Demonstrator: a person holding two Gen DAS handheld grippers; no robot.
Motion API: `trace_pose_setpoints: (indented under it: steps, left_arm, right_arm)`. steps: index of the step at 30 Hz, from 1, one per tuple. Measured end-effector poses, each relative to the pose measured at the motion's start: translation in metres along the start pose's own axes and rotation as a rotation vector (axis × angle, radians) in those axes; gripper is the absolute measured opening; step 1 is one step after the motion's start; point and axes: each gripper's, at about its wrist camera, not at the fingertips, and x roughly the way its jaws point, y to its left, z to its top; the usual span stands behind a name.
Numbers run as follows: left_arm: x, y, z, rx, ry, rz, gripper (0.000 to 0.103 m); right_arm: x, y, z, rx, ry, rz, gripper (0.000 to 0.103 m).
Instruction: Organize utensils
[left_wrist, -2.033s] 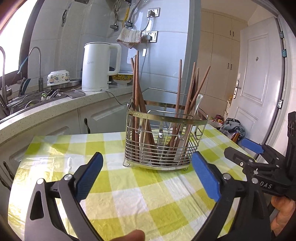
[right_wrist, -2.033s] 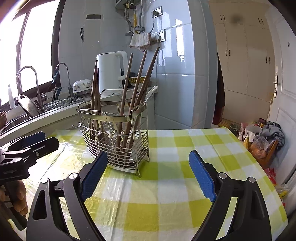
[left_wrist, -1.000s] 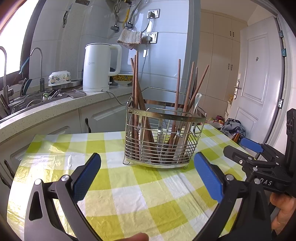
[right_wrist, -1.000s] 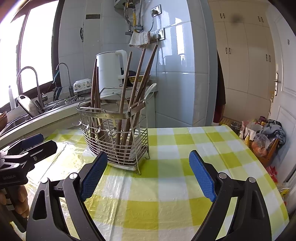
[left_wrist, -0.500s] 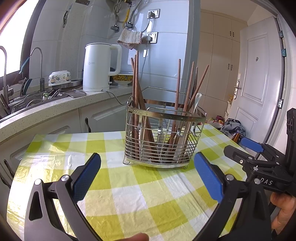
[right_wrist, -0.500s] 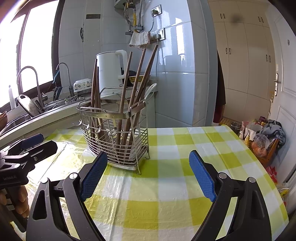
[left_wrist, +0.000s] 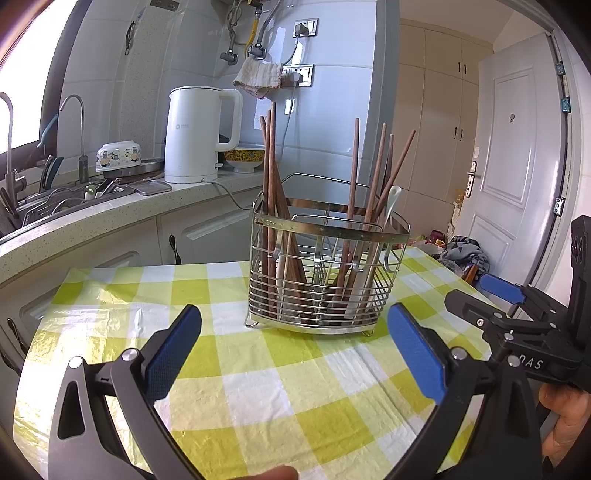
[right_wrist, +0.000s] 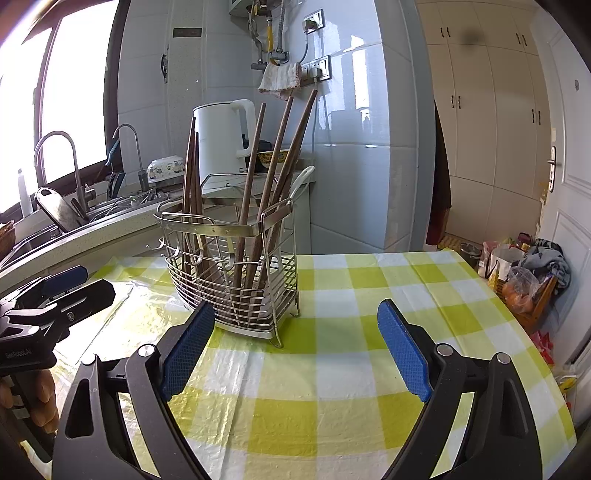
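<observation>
- Since 2 s ago, the silver wire utensil basket (left_wrist: 325, 273) has barely shifted in either view.
- It stands on the yellow-and-white checked tablecloth (left_wrist: 258, 387), holding brown wooden chopsticks (left_wrist: 271, 192) and a white spoon (left_wrist: 391, 199); its lower contents are hard to make out.
- The left gripper (left_wrist: 291, 354) and right gripper (right_wrist: 295, 350) are spread wide, empty, short of the basket.
</observation>
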Motion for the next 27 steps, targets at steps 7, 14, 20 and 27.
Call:
trace_pose_setpoints:
  steps: [7, 14, 20, 27]
  left_arm:
    - [0.0002, -0.0001, 0.0, 0.0, 0.0, 0.001, 0.098]
    - [0.0006, -0.0004, 0.0001, 0.001, 0.003, -0.002, 0.098]
    - [0.0011, -0.002, -0.0022, 0.006, 0.005, -0.006, 0.098]
    - [-0.001, -0.0036, -0.0039, 0.015, -0.018, 0.022, 0.098]
  right_arm:
    - [-0.0003, 0.0, 0.0, -0.001, -0.001, 0.002, 0.084]
    - [-0.0001, -0.0002, 0.0001, 0.0, 0.0, 0.001, 0.084]
    - [0.0004, -0.0005, 0.0002, -0.001, 0.004, 0.003, 0.084]
    - [0.0, -0.0006, -0.0003, -0.001, 0.004, 0.002, 0.084]
